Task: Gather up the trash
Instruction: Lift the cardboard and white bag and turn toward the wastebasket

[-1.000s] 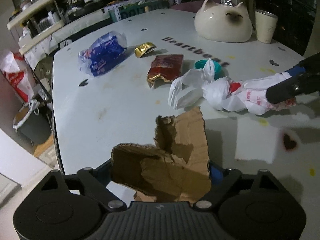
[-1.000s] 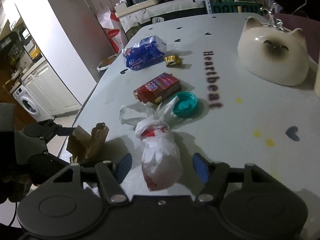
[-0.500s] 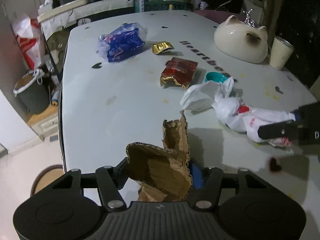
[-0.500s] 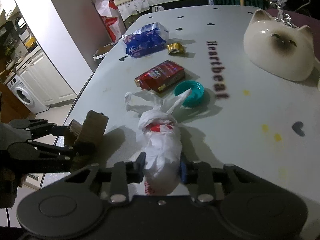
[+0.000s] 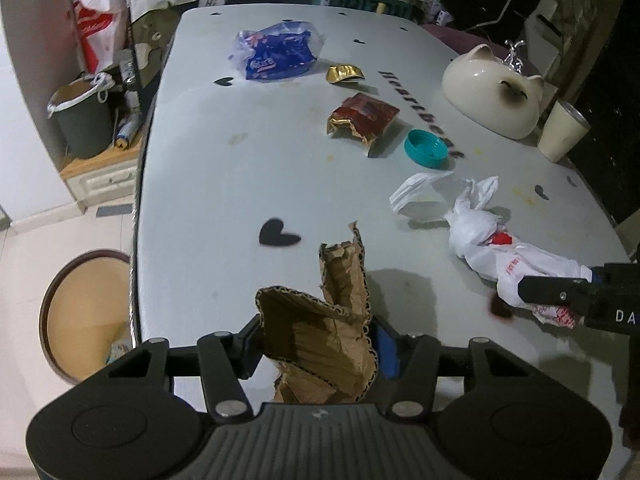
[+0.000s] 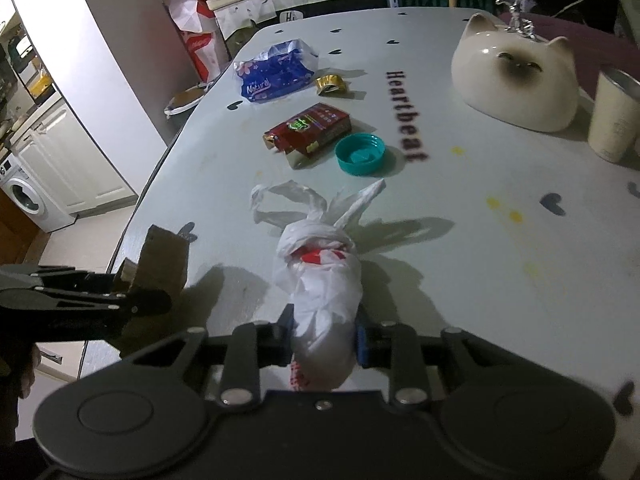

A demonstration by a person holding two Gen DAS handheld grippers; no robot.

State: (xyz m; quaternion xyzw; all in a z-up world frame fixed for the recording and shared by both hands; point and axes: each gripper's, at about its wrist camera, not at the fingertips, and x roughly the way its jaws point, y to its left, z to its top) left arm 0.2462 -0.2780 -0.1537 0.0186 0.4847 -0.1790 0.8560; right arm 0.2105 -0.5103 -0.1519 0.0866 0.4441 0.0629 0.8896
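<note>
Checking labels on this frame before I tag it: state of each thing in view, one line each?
left gripper: shut on the torn cardboard, jaws just closing
torn cardboard: crumpled, clamped, upright
right gripper: shut on the white plastic bag
white plastic bag: knotted, bunched, clamped at its near end
teal cap: lying open side up
red packet: torn open, lying flat
blue wrapper: crumpled
gold wrapper: crumpled
cup: upright
</note>
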